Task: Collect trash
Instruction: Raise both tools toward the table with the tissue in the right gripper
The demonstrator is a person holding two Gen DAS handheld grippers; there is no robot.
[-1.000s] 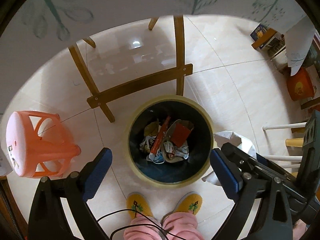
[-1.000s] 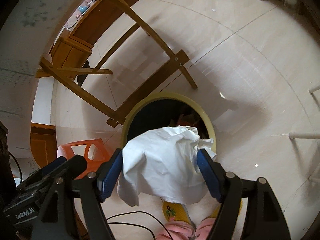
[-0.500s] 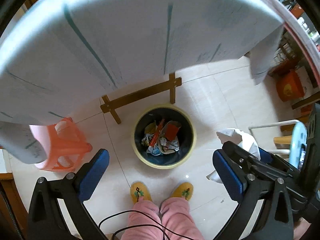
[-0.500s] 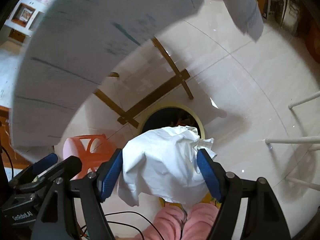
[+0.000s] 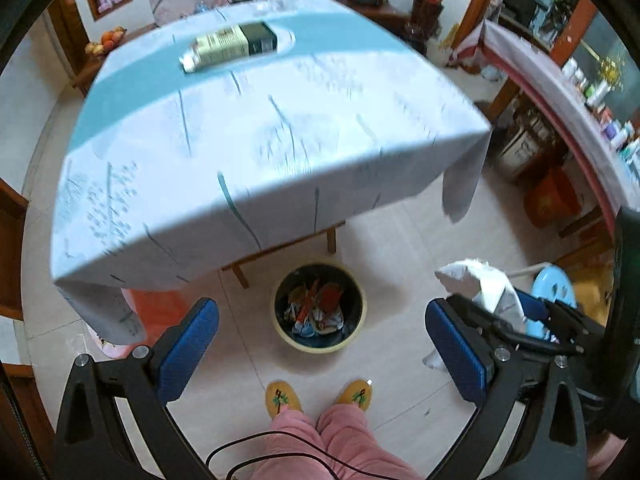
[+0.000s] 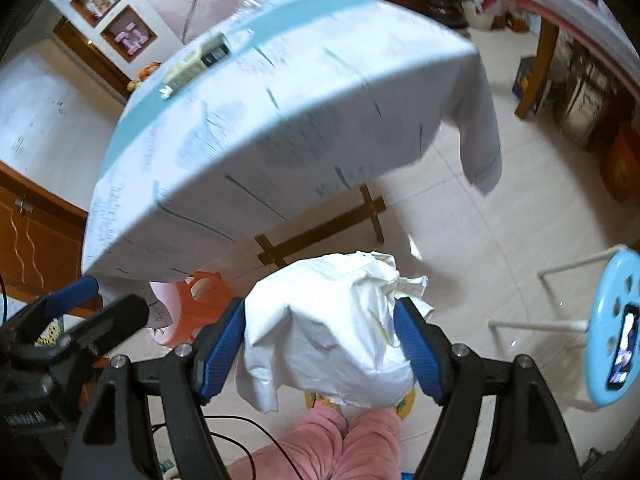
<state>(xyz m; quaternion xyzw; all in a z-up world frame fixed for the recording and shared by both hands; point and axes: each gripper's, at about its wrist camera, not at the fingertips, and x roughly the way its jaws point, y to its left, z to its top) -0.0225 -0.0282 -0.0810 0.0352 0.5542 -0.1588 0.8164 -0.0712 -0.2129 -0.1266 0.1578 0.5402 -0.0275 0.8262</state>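
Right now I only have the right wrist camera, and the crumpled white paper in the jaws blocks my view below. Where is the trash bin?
Observer: The round dark bin with the yellow rim stands on the pale tiled floor, just ahead of the yellow slippers and in front of the table's wooden crossbar.
Operator: Is the left gripper free to help with the crumpled white paper?
Observer: Yes. The left gripper points down toward the bin, its jaws wide apart with nothing between them.
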